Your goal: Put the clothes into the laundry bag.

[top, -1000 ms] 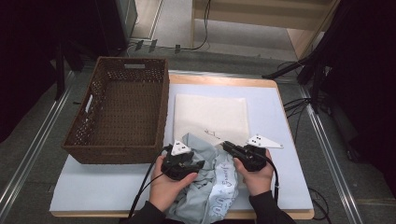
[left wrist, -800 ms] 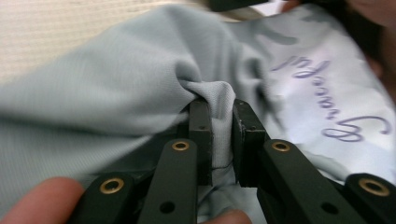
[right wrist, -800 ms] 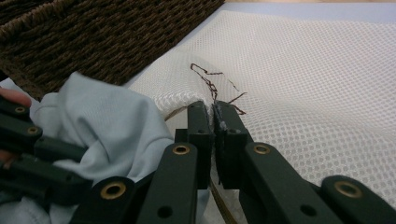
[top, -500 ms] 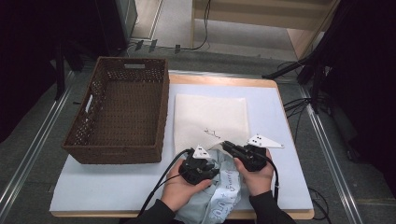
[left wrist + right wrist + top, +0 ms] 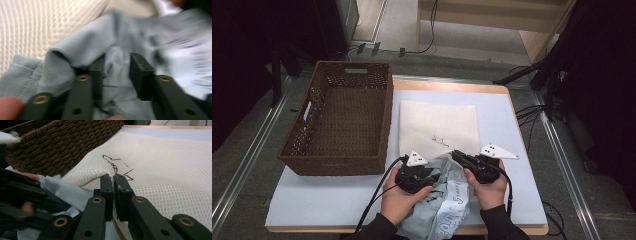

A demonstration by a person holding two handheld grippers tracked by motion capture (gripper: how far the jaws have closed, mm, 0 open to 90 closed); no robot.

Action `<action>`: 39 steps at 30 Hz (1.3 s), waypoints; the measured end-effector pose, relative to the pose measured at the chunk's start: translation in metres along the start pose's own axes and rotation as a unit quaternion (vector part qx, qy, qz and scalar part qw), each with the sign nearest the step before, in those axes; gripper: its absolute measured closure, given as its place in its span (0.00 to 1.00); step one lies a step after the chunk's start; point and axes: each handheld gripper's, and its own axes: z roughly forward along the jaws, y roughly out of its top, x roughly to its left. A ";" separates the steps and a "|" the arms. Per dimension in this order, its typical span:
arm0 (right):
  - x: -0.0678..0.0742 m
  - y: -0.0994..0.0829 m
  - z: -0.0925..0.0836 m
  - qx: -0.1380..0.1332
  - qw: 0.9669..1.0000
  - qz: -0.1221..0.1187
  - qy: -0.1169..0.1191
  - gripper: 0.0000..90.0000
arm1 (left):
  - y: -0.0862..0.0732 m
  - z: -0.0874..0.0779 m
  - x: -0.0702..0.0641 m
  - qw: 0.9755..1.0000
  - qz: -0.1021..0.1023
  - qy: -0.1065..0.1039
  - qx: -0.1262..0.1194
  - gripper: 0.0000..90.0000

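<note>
Right gripper (image 5: 114,178) has its jaws pinched tight on a thin edge of light blue-grey garment (image 5: 447,200), right at the near edge of the cream mesh cloth (image 5: 439,125); a sliver of fabric shows between the pads in the right gripper view. Left gripper (image 5: 116,67) sits on the garment's left side, jaws part-way apart and just been opening; a fold of the ribbed fabric lies in the gap, pads not visibly pressing on it, view is blurred. Garment is bunched at the table's (image 5: 312,200) near edge, between both hands, its far edge touching the cream cloth. Cream cloth lies flat mid-table with a dark squiggle near its near edge. Brown wicker basket (image 5: 307,150) sits to the left, just beside the cloth.
</note>
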 end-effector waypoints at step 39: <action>0.008 0.002 -0.003 0.001 1.000 -0.007 0.005 0.96 | 0.002 0.001 -0.007 0.998 -0.011 0.050 -0.029 0.56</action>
